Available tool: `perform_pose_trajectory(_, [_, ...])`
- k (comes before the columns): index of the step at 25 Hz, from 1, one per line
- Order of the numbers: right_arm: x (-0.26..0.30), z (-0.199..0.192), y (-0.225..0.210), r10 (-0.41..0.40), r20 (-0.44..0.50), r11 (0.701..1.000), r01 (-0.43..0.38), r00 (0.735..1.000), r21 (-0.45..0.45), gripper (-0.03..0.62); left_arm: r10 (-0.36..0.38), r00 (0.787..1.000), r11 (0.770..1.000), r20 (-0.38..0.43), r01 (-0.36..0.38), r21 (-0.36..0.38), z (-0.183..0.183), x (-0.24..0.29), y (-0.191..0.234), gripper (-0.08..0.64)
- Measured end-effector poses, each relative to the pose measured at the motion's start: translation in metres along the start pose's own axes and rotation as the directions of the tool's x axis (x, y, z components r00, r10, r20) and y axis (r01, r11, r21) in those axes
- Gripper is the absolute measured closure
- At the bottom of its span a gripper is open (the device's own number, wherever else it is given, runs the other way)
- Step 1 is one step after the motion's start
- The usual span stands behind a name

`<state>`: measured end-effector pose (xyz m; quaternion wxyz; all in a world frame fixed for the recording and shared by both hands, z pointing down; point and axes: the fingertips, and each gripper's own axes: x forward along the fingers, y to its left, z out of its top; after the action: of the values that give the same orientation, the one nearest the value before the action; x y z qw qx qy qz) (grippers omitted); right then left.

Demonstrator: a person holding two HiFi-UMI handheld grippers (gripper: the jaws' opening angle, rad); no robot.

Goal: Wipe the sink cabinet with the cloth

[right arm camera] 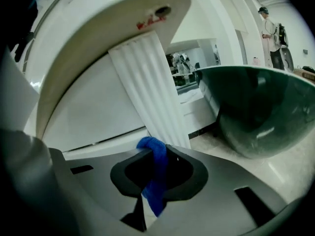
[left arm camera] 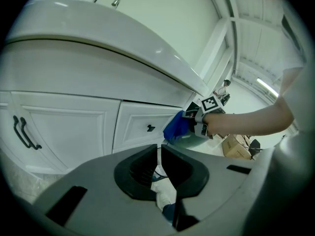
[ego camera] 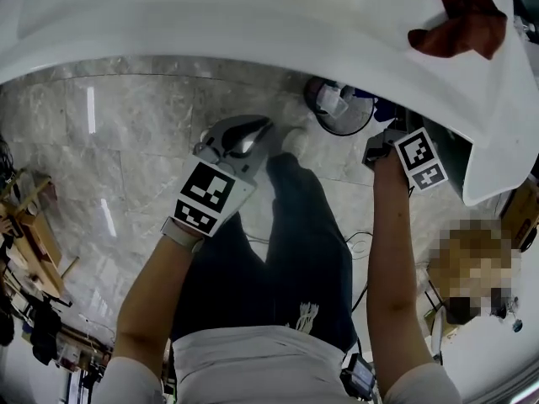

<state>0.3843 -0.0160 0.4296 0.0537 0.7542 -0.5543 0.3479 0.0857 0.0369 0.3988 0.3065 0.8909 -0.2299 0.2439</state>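
Observation:
A blue cloth is pinched between the jaws of my right gripper, which is shut on it. That gripper sits low beside the white sink cabinet, under the counter's edge, facing a fluted white corner post. From the left gripper view the blue cloth touches the cabinet's right end, held by the right gripper. My left gripper hangs shut and empty above the floor, apart from the cabinet doors; its jaws meet with nothing between them.
A red cloth lies on the white counter. A dark round bin stands on the marble floor by the right gripper, the same bin looming at its right. A cardboard box and floor clutter lie further off.

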Motion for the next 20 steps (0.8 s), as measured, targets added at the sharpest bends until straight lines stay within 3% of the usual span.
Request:
perform_pose_trajectory(7, [-0.026, 0.031, 0.021, 0.028, 0.073, 0.999, -0.027, 0.997, -0.02, 0.535, -0.015, 1.0, 0.999, 0.002, 0.015, 0.028, 0.019, -0.002, -0.002, 0.549])
perform_pose_trajectory(15, [-0.07, 0.023, 0.048, 0.077, -0.007, 0.996, -0.077, 0.997, 0.049, 0.535, -0.04, 0.999, 0.997, 0.009, 0.04, 0.062, 0.049, -0.017, -0.029, 0.549])
perform_pose_trajectory(20, [-0.112, 0.037, 0.085, 0.149, -0.021, 0.989, -0.149, 0.989, 0.008, 0.535, -0.021, 1.0, 0.996, 0.003, 0.021, 0.088, 0.074, -0.038, -0.041, 0.549])
